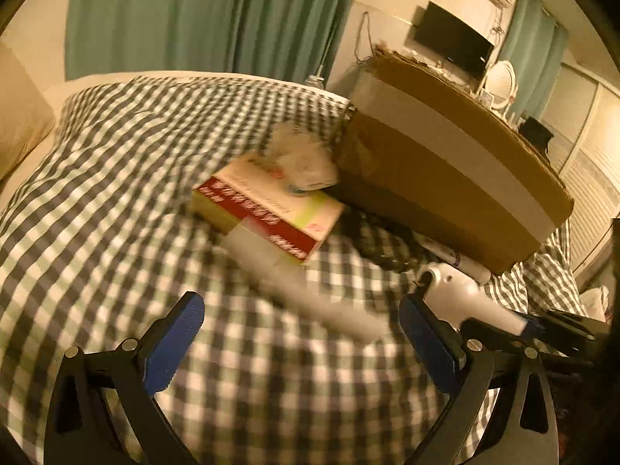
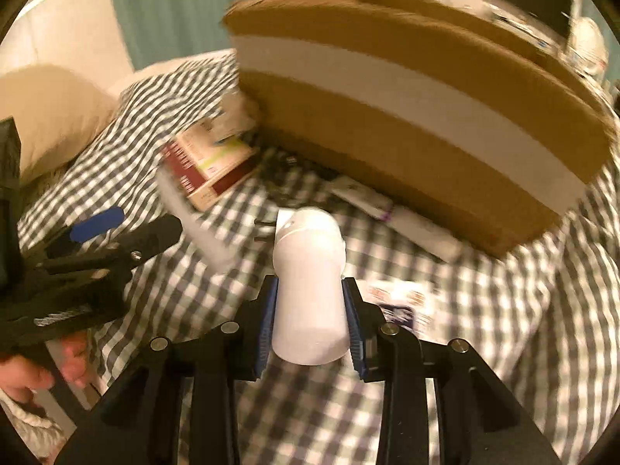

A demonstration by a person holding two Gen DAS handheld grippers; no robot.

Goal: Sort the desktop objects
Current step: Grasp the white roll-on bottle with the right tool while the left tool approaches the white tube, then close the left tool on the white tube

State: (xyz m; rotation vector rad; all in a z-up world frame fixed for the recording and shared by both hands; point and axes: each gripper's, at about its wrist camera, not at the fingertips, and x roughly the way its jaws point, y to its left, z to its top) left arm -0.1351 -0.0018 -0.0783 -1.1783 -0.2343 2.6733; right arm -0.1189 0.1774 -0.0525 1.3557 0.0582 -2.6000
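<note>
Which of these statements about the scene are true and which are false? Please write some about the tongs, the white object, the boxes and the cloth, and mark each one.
1. The right tongs are closed on a white plug-like device. True.
2. The left tongs hold the red and cream box. False: they are open and hold nothing; the box lies on the cloth ahead of them.
3. The large cardboard box has a white band along its side. True.
4. The objects lie on a plain blue cloth. False: the cloth is checked, dark and light.
5. The red and cream box is inside the cardboard box. False: it lies outside, beside it.
</note>
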